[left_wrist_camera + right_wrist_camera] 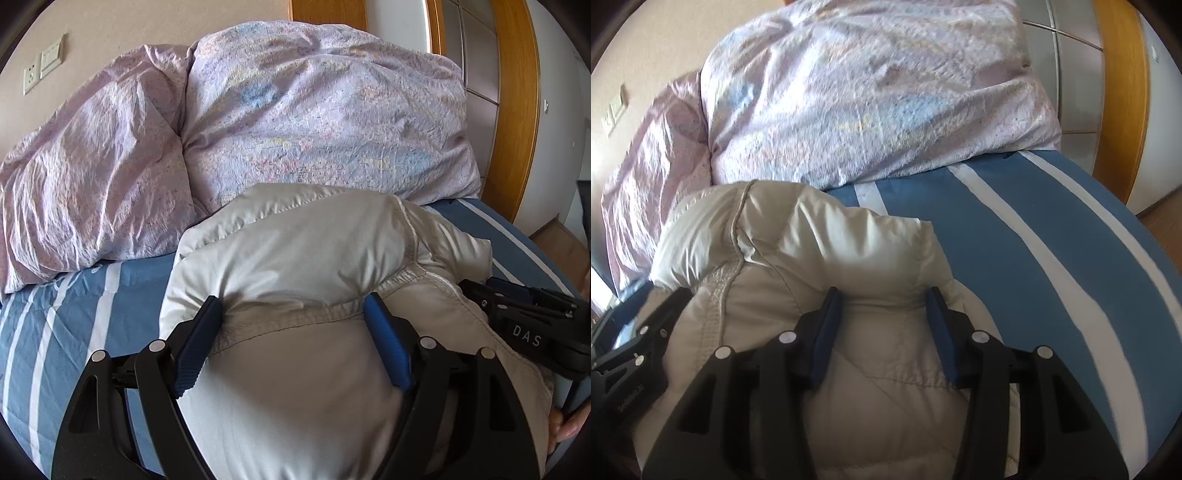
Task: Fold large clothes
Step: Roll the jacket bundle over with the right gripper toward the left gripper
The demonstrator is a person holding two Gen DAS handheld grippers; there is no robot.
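Observation:
A puffy off-white jacket (295,240) (831,240) lies bunched on the blue striped bed sheet (74,314) (1034,258). My left gripper (291,301) stands wide, and a thick fold with a gathered seam fills the gap between its blue pads (388,343); the fabric creases at both tips. My right gripper (884,291) holds another padded fold, which bulges past its pads (825,332). In the left wrist view the right gripper (517,314) sits close at the right, on the same jacket. The left gripper's black body (646,332) shows at the left edge of the right wrist view.
A crumpled lilac duvet (314,110) (868,92) is heaped just behind the jacket. A wooden bed frame (513,110) and a grey panelled wall rise at the right. A wall socket (31,75) is at far left. A person's hand (569,424) shows at the lower right.

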